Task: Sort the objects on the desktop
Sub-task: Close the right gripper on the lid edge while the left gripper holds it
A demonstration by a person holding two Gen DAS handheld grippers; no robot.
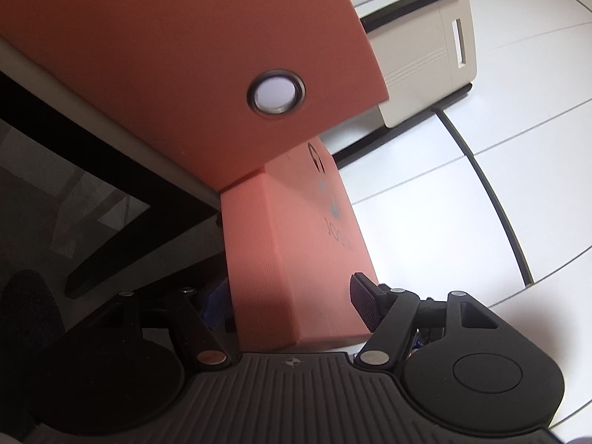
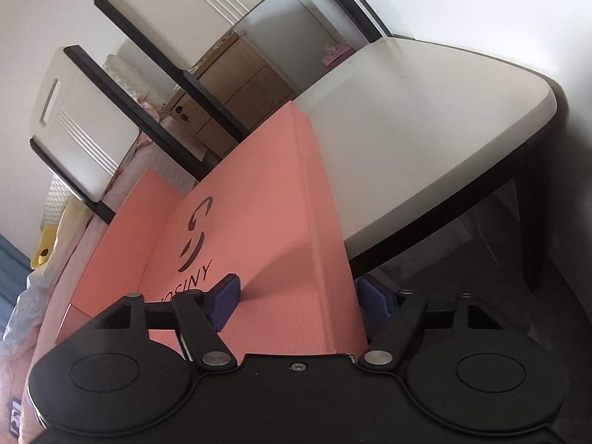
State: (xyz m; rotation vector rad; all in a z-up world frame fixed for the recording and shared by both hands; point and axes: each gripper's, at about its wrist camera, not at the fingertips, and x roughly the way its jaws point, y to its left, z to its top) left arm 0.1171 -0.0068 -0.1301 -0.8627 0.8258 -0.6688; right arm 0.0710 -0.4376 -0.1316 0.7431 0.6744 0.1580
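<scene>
Left wrist view first: the left gripper (image 1: 296, 305) has its fingers closed on the coral box (image 1: 296, 259), the black ribbed pad (image 1: 364, 305) pressed flat on the box's printed face at about 3 o'clock of the gripper. A blue pad of the other gripper peeks out at 9 o'clock. The box's flap (image 1: 166, 66), with a round ringed snap (image 1: 275, 91), hangs open and fills the 11 o'clock sector. A cream chair back (image 1: 425, 66) sits at 1 o'clock.

Right wrist view now: the right gripper (image 2: 296, 305) is clamped across the same coral box (image 2: 266, 229), blue pads (image 2: 224, 301) on either side of its near end. The box is lifted off the white table (image 2: 407, 129), whose top runs away at 1 o'clock.

My read: rigid textured cardboard, likely light and stiff, not slippery on those ribbed pads. The loose flap is the weak spot, so hold the body walls, never the flap, and squeeze gently so the panels don't buckle.
</scene>
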